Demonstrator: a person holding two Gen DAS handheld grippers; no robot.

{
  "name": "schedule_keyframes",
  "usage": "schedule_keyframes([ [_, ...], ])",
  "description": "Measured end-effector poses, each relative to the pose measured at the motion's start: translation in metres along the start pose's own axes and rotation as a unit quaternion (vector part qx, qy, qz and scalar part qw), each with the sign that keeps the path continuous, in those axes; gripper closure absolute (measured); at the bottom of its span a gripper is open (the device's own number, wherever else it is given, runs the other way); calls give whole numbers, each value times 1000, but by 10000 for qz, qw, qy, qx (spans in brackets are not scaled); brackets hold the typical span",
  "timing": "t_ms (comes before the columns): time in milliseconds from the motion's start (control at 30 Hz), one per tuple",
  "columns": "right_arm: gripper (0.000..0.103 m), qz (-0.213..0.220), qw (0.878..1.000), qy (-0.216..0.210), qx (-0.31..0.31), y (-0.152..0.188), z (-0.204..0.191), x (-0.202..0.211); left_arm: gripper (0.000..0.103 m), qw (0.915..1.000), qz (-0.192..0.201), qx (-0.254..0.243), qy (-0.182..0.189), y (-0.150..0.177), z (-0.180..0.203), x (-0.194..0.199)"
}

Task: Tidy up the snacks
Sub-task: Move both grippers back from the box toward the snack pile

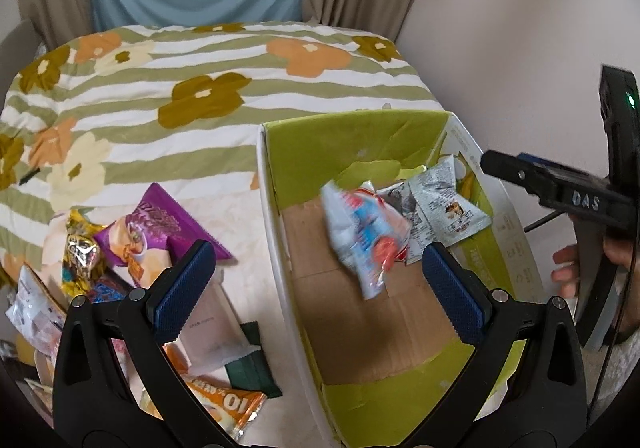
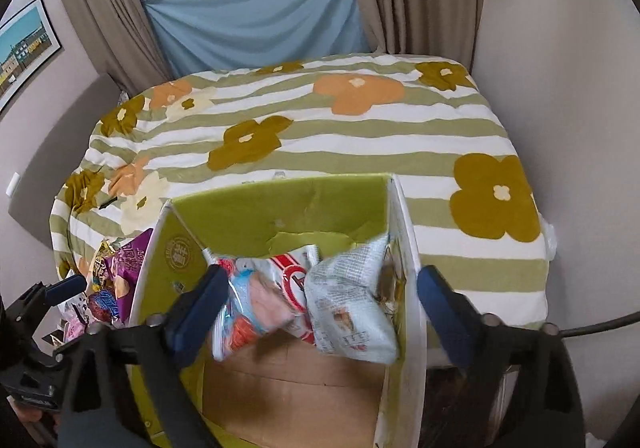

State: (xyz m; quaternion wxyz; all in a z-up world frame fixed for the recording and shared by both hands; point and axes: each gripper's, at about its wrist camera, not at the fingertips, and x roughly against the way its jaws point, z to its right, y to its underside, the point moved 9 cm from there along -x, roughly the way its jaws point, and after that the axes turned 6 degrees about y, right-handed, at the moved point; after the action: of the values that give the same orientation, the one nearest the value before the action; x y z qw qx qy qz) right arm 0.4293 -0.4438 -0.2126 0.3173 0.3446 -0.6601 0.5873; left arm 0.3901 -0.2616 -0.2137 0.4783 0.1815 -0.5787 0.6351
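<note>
**Snacks going into the green box**

Your green-lined box [image 1: 372,144] sits on the floral bed [image 1: 208,60], 3 packets inside. Loose snacks [image 1: 160,232] lie left of it. Your left gripper [image 1: 316,288] and right gripper [image 2: 320,308] gape wide, holding nothing.

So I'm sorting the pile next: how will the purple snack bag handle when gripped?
The purple snack bag looks puffed, so probably light and squashy. Its glossy film may slip between the left gripper pads. Its contents could crush under a hard squeeze.
</note>
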Motion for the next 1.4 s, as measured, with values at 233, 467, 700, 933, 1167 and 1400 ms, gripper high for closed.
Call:
schedule_keyframes([
  [233,8,266,9996,-11,2,14,1,23,1,9999,81,-87,-88,-1,9,13],
  [467,8,462,9985,3,294,5,-5,45,1,9988,263,-196,-362,-11,13,41],
  [700,8,667,9968,-147,416,4,-26,82,1,9976,458,-183,-489,-3,4,86],
  [933,8,828,9945,-392,506,25,-79,120,1,9966,603,19,-554,36,-43,145],
  [1167,8,848,9942,-534,403,65,-159,140,1,9937,663,109,-892,83,-132,214],
  [1400,8,686,9949,-718,200,116,-241,137,1,9936,556,295,-939,138,-212,255],
])
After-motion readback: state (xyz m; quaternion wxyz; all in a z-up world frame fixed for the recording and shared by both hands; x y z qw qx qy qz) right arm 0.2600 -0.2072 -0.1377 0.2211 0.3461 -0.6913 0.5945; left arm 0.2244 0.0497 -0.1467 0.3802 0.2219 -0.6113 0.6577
